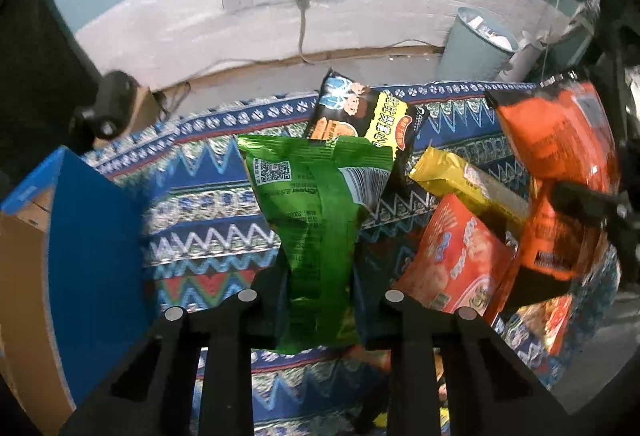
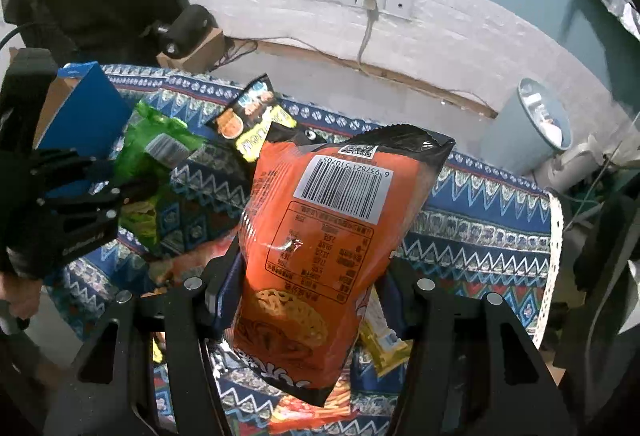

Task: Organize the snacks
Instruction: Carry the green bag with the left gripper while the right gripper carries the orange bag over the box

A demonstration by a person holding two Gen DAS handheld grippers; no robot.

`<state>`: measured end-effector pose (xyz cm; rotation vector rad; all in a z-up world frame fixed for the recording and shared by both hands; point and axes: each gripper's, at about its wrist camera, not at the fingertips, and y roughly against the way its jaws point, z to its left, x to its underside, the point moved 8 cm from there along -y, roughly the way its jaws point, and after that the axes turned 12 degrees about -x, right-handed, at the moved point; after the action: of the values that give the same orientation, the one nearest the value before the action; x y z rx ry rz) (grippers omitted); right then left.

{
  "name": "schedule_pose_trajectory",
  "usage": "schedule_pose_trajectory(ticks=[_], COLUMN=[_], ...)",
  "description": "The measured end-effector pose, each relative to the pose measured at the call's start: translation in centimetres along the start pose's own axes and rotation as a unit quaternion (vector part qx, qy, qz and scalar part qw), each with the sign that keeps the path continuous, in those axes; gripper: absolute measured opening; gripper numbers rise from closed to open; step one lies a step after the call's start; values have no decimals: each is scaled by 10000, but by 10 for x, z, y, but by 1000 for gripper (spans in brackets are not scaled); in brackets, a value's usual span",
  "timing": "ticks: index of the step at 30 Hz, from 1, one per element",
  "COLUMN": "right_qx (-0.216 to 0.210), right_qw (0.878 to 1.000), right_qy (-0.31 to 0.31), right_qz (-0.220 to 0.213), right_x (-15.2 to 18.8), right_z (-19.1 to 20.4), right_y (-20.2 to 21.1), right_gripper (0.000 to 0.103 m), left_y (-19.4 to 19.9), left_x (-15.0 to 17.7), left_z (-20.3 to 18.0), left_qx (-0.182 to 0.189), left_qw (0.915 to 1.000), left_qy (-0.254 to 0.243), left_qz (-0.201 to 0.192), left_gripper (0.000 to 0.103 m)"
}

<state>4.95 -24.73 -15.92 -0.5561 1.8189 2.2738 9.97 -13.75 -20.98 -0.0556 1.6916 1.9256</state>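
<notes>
Left wrist view: the left gripper [image 1: 320, 300] is clamped on the green bag [image 1: 316, 208], which stands up between its fingers, clear of the patterned cloth [image 1: 208, 204] below. Ahead of it lies the black pack [image 1: 360, 116]. To its right are the yellow pack [image 1: 464, 180] and the red box [image 1: 452, 260], and further right the orange bag [image 1: 560, 164] hangs in the other tool. To its left stands the blue box [image 1: 88, 236], its top open. The grip sits low on the bag, near one end, so I judge the tall free part could flop or slide out on a quick swing.

Right wrist view: the right gripper [image 2: 308, 288] is clamped on the orange bag [image 2: 324, 236], barcode side up, held off the cloth [image 2: 480, 232]. To its left the left gripper [image 2: 92, 196] holds the green bag [image 2: 156, 152] next to the blue box [image 2: 80, 108]; ahead-left is the black pack [image 2: 248, 120]. The puffy bag may squirm in the jaws, and with both tools close together the two bags could knock if both head for the box at once.
</notes>
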Motion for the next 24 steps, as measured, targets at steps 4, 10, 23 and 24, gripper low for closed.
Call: schedule_pose_trajectory(ticks=[4, 10, 23, 24], right_qx=[28, 47, -92, -116], right_qw=[9999, 9996, 9979, 9977], right_qy=[81, 204, 464, 497], right_qz=[-99, -208, -435, -449], right_x=[-5, -12, -28, -30], right_z=[10, 27, 74, 79], right_y=[8, 19, 38, 39], right_gripper=[58, 58, 58, 58], left_y=[18, 48, 111, 115], left_x=[4, 9, 22, 22], left_z=[6, 18, 52, 56], left_qx=[-86, -426, -722, -739], left_qw=[9997, 9970, 9898, 9892], left_qy=[-99, -246, -217, -204], left_qz=[-208, -598, -1210, -1249], left_gripper=[26, 26, 26, 26])
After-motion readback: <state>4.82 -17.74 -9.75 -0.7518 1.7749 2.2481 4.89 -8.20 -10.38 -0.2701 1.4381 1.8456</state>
